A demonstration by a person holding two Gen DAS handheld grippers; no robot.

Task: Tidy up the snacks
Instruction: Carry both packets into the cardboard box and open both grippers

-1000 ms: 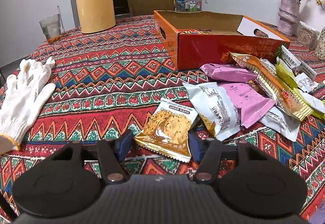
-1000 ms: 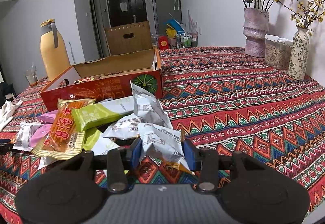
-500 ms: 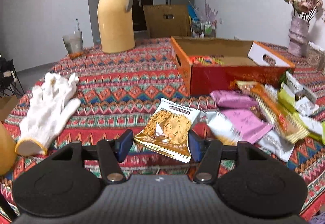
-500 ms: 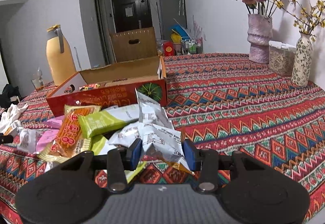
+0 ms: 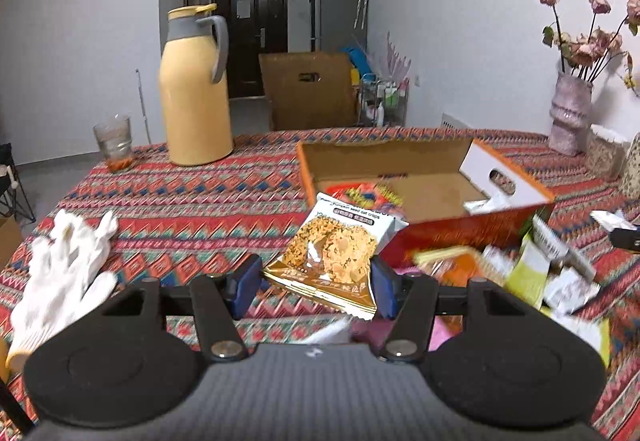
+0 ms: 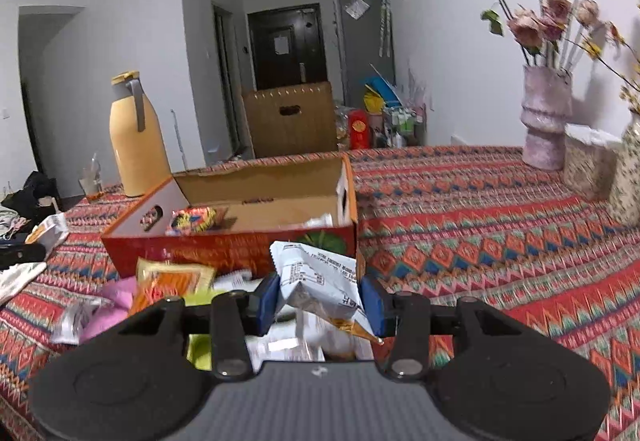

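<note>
While both packets lay on the patterned tablecloth (image 5: 192, 209) a second ago, each is now clear of it. The left gripper (image 5: 316, 283) is clamped on the oat crisp packet (image 5: 332, 253), its blue pads pressing the packet's two side edges, and the packet now hangs in front of the near corner of the open orange box (image 5: 472, 229) instead of resting flat on the cloth. The right gripper (image 6: 320, 299) is closed on a silver snack packet (image 6: 316, 287), which has come up out of the heap and now shows against the box's red front wall (image 6: 224, 245). Neither grip has widened or narrowed.

One box stands on the table; inside it lie one bright red-and-yellow wrapper (image 6: 196, 219) and a pale packet near the right end. The loose snack pile (image 6: 160, 293) sits just in front of the box; its blurred pieces cannot be counted exactly. Elsewhere there are one yellow thermos jug (image 5: 194, 89), one glass (image 5: 114, 141), white work gloves (image 5: 64, 265) whose number is unclear, and one pink vase (image 6: 546, 117) of dried roses.
</note>
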